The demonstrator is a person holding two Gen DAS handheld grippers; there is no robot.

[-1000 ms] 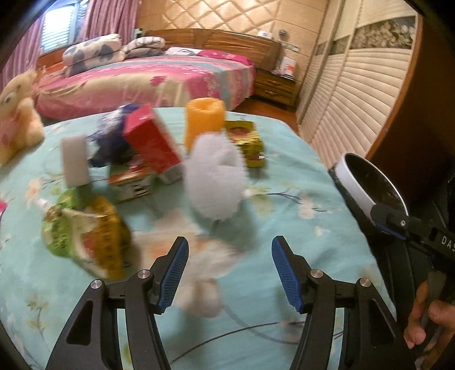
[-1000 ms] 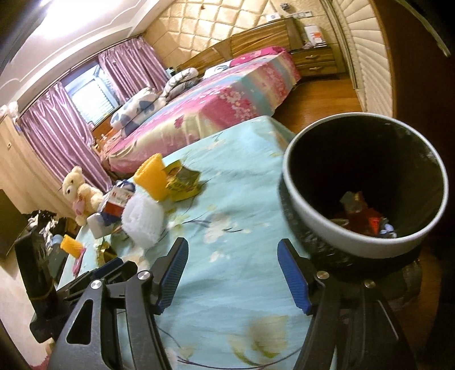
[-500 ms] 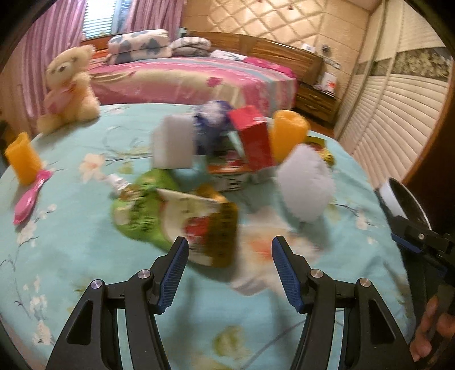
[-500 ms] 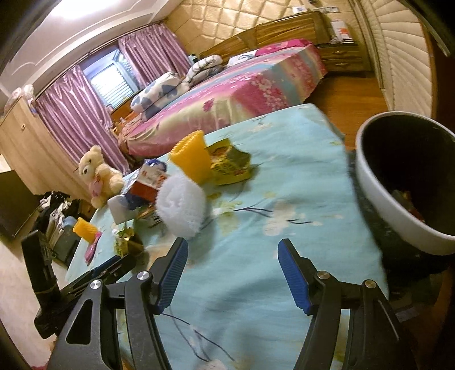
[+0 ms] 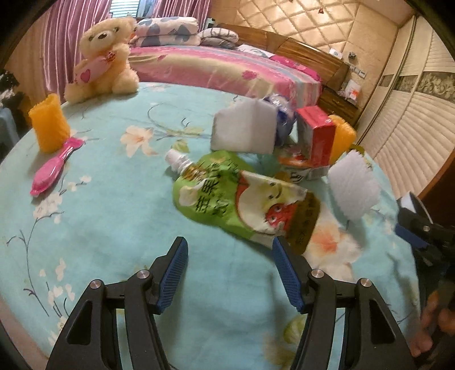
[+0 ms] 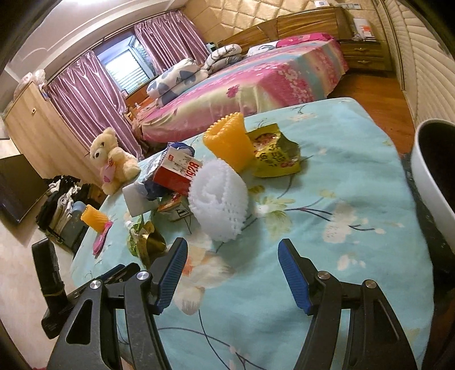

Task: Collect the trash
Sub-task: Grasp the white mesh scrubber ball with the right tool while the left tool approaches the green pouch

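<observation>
Trouble sits at the green drink pouch [image 5: 227, 196], one o'clock of the left hand-held gripper [image 5: 229, 273], whose empty jaws have just been widening: its slick film could slide on the bench [image 5: 113, 216]. Right hand-held gripper [image 6: 231, 274] hangs open, empty.

A bed [image 6: 256, 76] with a pink floral cover fills the middle of the room, and everything else sits around it. Folded quilts and pillows [image 6: 182, 76] are piled at its head end, against a wooden headboard [image 6: 307, 22]. Behind the headboard rises a padded beige wall [image 5: 327, 25] quilted in diamonds. A wooden nightstand [image 6: 366, 54] stands just beside the bed, on a polished wooden floor [image 6: 375, 96]. Beyond the bed's far side, pink-purple satin curtains [image 6: 85, 94] frame a window [image 6: 128, 71] with daylight through its blinds. A pale wooden wardrobe [image 6: 31, 125] stands next to the curtains. Opposite, slatted cream sliding doors [image 5: 412, 136] line the wall.
</observation>
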